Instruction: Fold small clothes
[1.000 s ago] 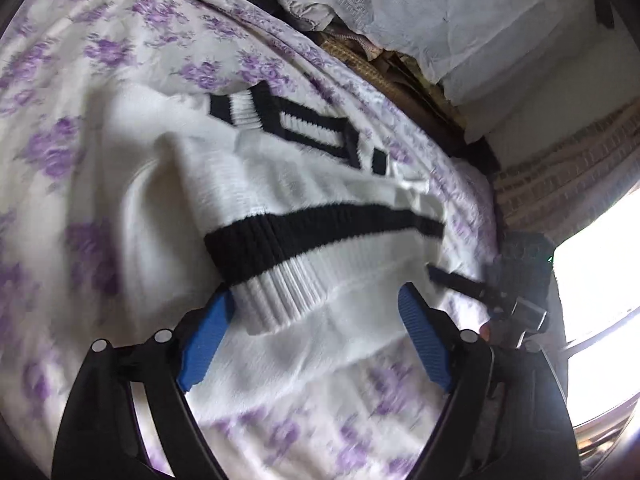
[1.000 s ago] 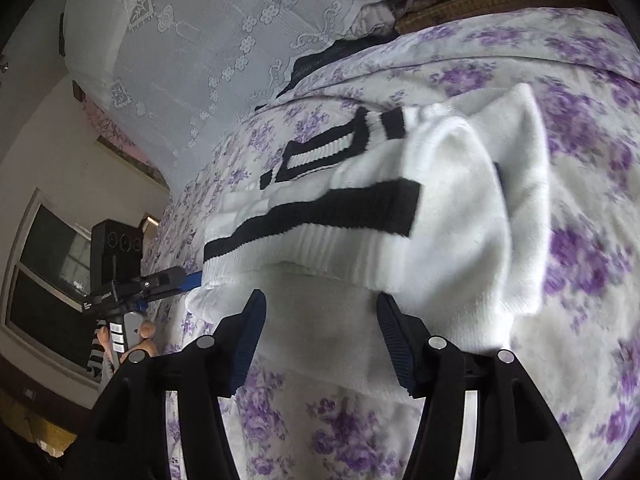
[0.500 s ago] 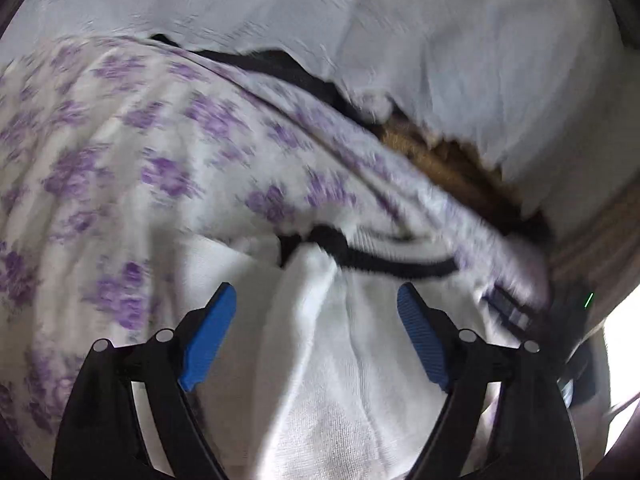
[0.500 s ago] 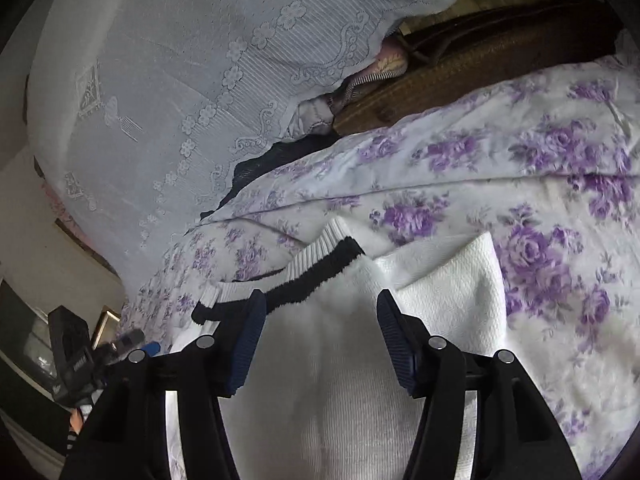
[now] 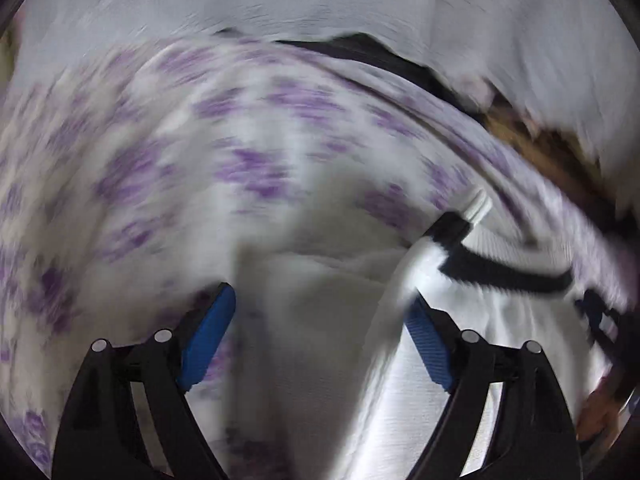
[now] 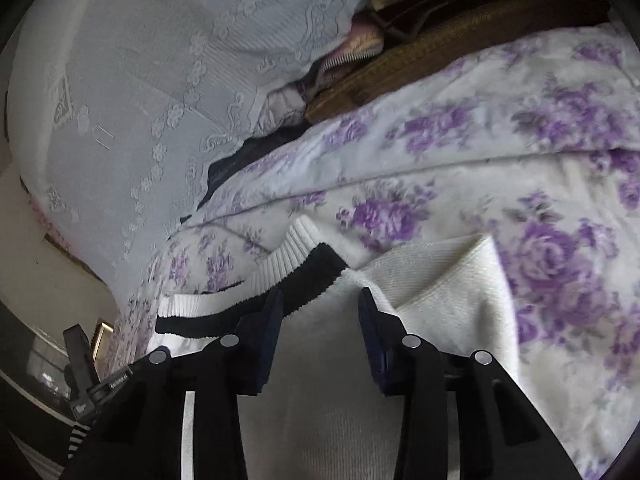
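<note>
A white knitted sweater (image 6: 440, 280) with black stripes (image 6: 316, 272) lies on a bedsheet with purple flowers (image 6: 540, 184). My right gripper (image 6: 320, 312) is open, low over the sweater, with white knit between its blue pads. In the blurred left wrist view the sweater (image 5: 460, 360) shows at the lower right with its black stripe (image 5: 504, 276). My left gripper (image 5: 320, 324) is open; its right pad (image 5: 428, 344) is at the sweater's left edge and its left pad (image 5: 208, 332) is over the sheet (image 5: 240, 160).
A white lace cloth (image 6: 140, 80) covers a pile at the bed's far side, with brown fabric (image 6: 460, 36) and a dark item (image 6: 240, 156) beside it. The left gripper's body (image 6: 80, 364) shows at the right wrist view's lower left.
Both grippers have dropped close to the sweater and pushed forward toward its striped end. The left gripper has also slid left to the sweater's edge. Both stayed open.
</note>
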